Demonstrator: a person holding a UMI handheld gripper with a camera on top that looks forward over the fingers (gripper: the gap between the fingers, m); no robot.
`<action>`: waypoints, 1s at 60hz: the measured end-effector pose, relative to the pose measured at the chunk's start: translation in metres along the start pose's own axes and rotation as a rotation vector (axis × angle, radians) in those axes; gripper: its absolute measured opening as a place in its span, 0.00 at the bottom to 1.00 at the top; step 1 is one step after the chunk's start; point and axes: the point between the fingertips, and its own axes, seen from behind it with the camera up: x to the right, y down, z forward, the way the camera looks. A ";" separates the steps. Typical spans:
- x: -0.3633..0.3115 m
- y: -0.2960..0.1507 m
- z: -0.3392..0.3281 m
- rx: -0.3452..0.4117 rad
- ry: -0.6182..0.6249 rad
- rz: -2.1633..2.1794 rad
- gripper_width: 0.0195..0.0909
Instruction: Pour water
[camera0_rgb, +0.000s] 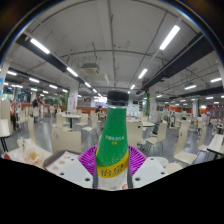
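Fingers (68, 168) of the gripper (112, 178) stand closest, pale and wide at either side, their purple pads pressed against the lower sides of a green bottle (113, 140). No gap shows on either flank, so the gripper looks closed on the bottle and carrying it. The bottle stands dead ahead between the fingers, long axis upright, yellow label (112, 162) low on its body and a dark cap (118, 98) on top. The cap appears to be on, so pouring would seem to wait on opening it. No cup or other vessel shows near the fingers; I cannot tell where the water should go. Beyond the bottle spreads a large hall with tables (190, 155) and chairs, pillars (73, 100), and strip lights (168, 38) across the ceiling.
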 end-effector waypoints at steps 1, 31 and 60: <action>0.004 0.017 0.000 -0.024 0.005 -0.021 0.27; 0.043 0.169 -0.002 -0.161 0.066 -0.012 0.27; 0.030 0.163 -0.070 -0.383 0.099 0.089 0.93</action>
